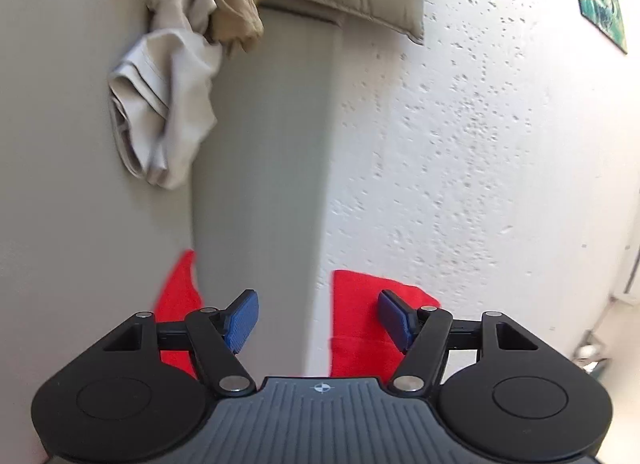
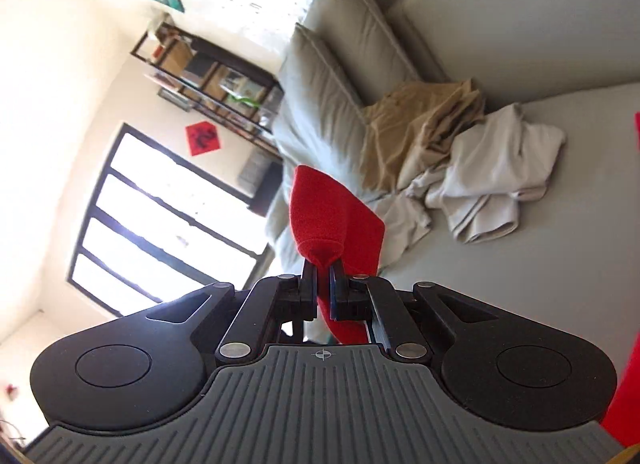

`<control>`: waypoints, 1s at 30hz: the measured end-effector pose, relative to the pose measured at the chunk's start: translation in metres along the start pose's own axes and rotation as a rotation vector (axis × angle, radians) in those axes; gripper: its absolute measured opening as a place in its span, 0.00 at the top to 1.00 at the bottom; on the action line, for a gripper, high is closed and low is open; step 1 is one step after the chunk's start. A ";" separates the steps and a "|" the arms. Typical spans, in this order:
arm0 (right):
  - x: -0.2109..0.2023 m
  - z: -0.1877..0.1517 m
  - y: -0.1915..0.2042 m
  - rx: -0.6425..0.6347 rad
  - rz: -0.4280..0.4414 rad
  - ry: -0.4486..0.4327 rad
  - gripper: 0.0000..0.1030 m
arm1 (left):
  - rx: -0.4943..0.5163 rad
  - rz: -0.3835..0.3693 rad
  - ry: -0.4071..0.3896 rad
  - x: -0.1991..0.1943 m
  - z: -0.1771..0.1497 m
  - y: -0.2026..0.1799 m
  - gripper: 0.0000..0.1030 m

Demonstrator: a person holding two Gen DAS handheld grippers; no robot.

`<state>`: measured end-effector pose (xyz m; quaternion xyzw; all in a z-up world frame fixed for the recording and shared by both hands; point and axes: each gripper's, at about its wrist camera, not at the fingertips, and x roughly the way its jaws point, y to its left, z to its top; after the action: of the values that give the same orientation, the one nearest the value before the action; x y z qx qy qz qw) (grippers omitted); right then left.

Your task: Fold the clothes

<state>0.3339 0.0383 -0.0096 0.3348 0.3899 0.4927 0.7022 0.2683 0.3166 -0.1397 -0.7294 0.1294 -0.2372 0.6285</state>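
Right wrist view: right hand-held gripper (image 2: 323,264) pinching red cloth (image 2: 320,216), unlabelled.

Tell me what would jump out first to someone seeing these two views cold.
The bright red garment grabs the eye: it is pinched in the right gripper, bunched just past its fingers. The left gripper is open with blue-padded fingers, red cloth showing beneath it. Farther off, a crumpled pale grey garment and a tan one lie heaped on the grey couch against its cushions.
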 end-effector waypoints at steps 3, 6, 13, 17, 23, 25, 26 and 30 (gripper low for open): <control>0.005 -0.007 0.000 0.024 0.024 0.014 0.94 | -0.012 -0.079 0.018 0.007 -0.002 -0.001 0.61; 0.006 -0.010 -0.004 0.046 0.029 0.012 0.94 | 0.015 -0.073 0.014 0.011 -0.006 -0.008 0.84; -0.003 0.004 -0.006 0.019 -0.161 -0.031 0.78 | 0.302 0.094 -0.237 -0.011 -0.015 -0.064 0.94; -0.016 0.001 0.021 -0.110 -0.330 -0.092 0.49 | 0.582 0.211 -0.543 -0.051 -0.035 -0.127 0.94; -0.044 -0.008 0.049 -0.203 -0.387 -0.092 0.49 | 0.813 0.314 -0.790 -0.105 -0.057 -0.173 0.98; -0.056 -0.009 0.055 -0.216 -0.416 -0.104 0.48 | 0.817 0.350 -0.815 -0.109 -0.052 -0.171 0.99; -0.063 -0.007 0.058 -0.215 -0.426 -0.110 0.48 | 0.820 0.367 -0.828 -0.112 -0.049 -0.170 1.00; -0.093 0.003 0.077 -0.242 -0.474 -0.153 0.48 | 0.828 0.438 -0.879 -0.121 -0.040 -0.166 1.00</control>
<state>0.2835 -0.0282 0.0774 0.1843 0.3414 0.3307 0.8603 0.1270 0.3707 0.0040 -0.4120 -0.0966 0.1873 0.8865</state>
